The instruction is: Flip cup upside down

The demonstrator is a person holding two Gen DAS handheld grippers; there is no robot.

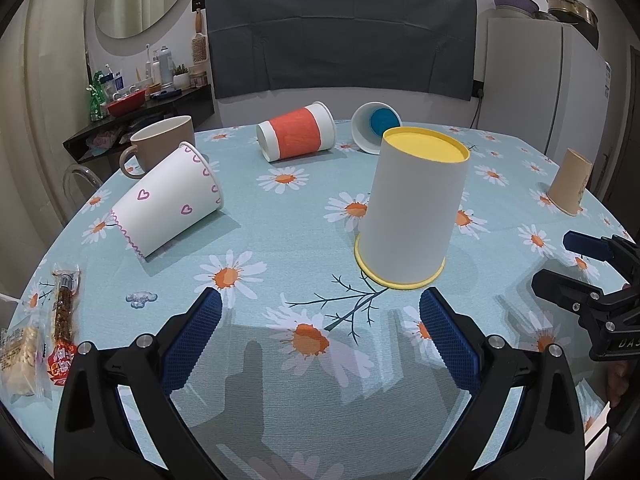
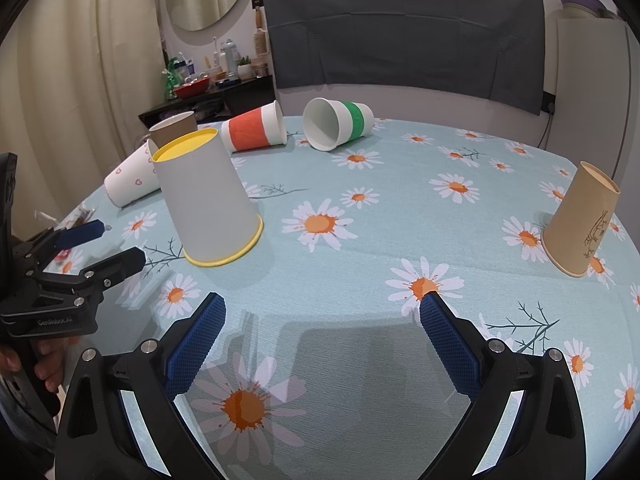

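A white paper cup with a yellow rim and base [image 1: 412,208] stands upside down on the daisy tablecloth; it also shows in the right wrist view [image 2: 206,200]. My left gripper [image 1: 320,312] is open and empty, just short of that cup. My right gripper [image 2: 322,308] is open and empty over the cloth; it also shows at the right edge of the left wrist view [image 1: 560,258]. A tan cup [image 2: 582,222] stands upside down at the right. A red-banded cup [image 1: 298,132], a heart-print cup [image 1: 170,200] and a green-banded cup [image 2: 340,122] lie on their sides.
A brown mug [image 1: 160,144] stands upright at the far left. Snack packets [image 1: 44,336] lie at the table's left edge. A dark shelf with bottles and a red bowl [image 1: 132,104] stands behind the table. A fridge [image 1: 560,92] stands at the back right.
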